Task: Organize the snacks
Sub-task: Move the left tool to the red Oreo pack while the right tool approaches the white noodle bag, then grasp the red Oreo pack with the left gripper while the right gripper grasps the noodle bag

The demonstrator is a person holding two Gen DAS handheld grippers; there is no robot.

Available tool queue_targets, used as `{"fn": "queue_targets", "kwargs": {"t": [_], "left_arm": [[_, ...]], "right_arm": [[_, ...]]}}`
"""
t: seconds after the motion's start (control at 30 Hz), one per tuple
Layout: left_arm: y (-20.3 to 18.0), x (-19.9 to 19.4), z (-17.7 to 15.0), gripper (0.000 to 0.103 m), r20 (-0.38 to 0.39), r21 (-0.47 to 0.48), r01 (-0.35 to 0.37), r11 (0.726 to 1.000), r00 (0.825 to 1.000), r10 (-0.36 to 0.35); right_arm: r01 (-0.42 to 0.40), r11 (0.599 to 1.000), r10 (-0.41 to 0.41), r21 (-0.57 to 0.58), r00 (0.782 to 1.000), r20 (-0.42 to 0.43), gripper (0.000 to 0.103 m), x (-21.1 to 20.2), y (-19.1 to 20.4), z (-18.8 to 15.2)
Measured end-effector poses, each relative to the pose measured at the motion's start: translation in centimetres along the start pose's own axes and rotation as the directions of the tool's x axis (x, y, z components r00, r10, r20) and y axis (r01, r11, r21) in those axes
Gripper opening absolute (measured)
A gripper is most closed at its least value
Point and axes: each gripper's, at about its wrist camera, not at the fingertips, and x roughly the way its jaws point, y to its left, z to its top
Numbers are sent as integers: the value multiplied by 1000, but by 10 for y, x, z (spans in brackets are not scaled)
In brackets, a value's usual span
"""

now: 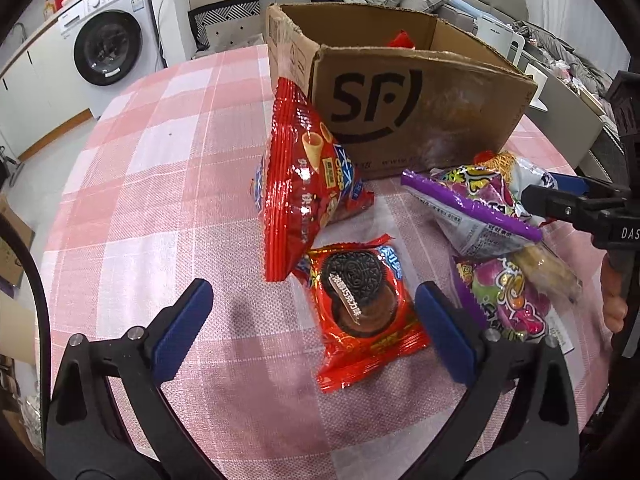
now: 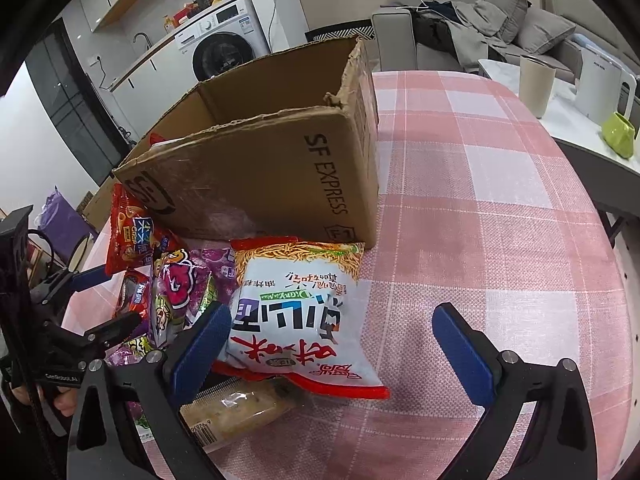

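1. Ahead of the left hand-held gripper (image 1: 314, 330), the cardboard box (image 1: 420, 112) blocks the way; the leaning red snack bag (image 1: 296, 184) stands before it.
2. Bare counter (image 1: 160, 160) lies open to its left.
3. Right of the right hand-held gripper (image 2: 340, 344), the counter is clear.

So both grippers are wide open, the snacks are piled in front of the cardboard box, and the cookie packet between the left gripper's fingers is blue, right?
Nearly. The cookie packet is red, not blue, as the left wrist view shows; only the finger pads are blue. The rest holds: the left gripper and right gripper are both open, and the snacks lie in front of the cardboard box.
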Motion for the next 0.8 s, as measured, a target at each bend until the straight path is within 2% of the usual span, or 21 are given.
{"fn": "queue_targets", "kwargs": {"t": [0.13,0.23,0.3,0.5,0.8], "left_arm": [[3,1,-1,93,-9,11,21,1000,1000,-21],[3,2,-2,84,-21,19,38,999,999,-38],[0,2,-4,73,-29,24,56,998,998,-55],[-9,0,-8,49,-34,40,112,993,993,-110],[-13,-4,-10,46,-26,45,125,991,992,-123]], "right_arm": [[-6,1000,6,-26,1000,-11,102,0,1,0],[-12,999,12,-33,1000,-12,100,-1,1,-1],[-23,999,23,-31,1000,-17,98,-2,1,-1],[-64,998,64,-29,998,-12,84,-3,1,-2],[-117,993,117,-5,993,-11,77,0,-1,-2]]}}
